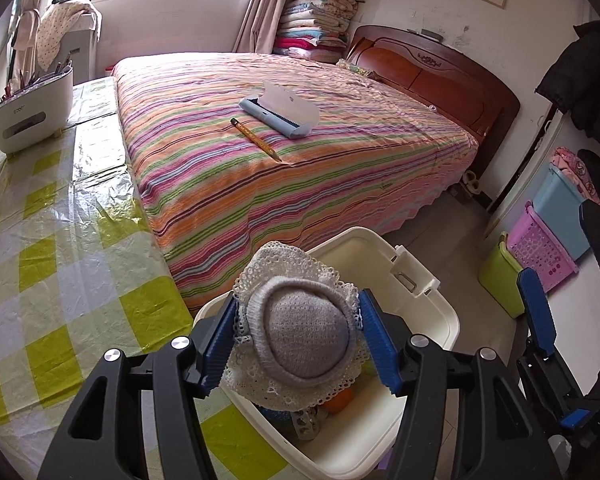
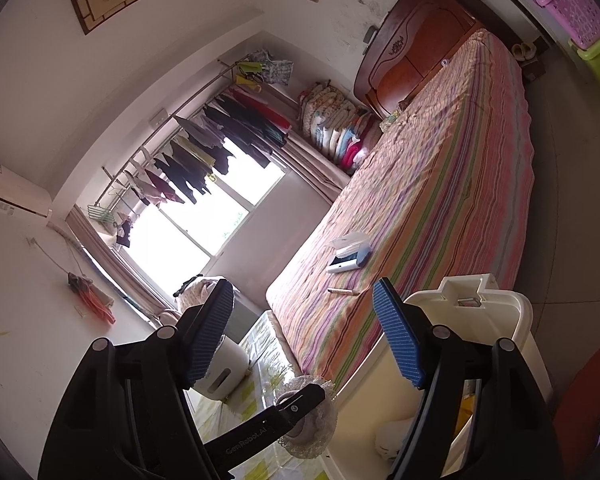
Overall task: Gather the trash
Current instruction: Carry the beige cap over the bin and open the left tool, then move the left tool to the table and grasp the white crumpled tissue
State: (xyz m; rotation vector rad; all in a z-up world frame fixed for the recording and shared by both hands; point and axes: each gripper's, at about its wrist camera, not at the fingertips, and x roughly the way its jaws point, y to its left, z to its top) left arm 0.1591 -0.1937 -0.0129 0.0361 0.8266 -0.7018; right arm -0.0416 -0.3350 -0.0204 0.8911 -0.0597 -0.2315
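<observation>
A small grey knitted hat with a white lace brim (image 1: 304, 328) hangs over the open cream bin (image 1: 432, 304). It sits between the blue pads of my left gripper (image 1: 300, 300), and the brim is squashed against both pads. Inside the bin, under the hat, lie an orange item (image 1: 340, 398) and other bits, mostly hidden. In the right wrist view the hat (image 2: 320, 428) shows beside the bin (image 2: 520, 312), behind a black finger of the left gripper. My right gripper (image 2: 302, 288) stands open with nothing between its pads. It also shows at the right edge of the left wrist view (image 1: 566, 264).
A striped bed (image 1: 300, 160) carries a pencil (image 1: 256, 139) and a blue roller with a white sheet (image 1: 278, 114). To the left is a table under a green checked cloth (image 1: 60, 280) with a white organiser (image 1: 32, 112). Coloured baskets (image 1: 540, 252) stand by the right wall.
</observation>
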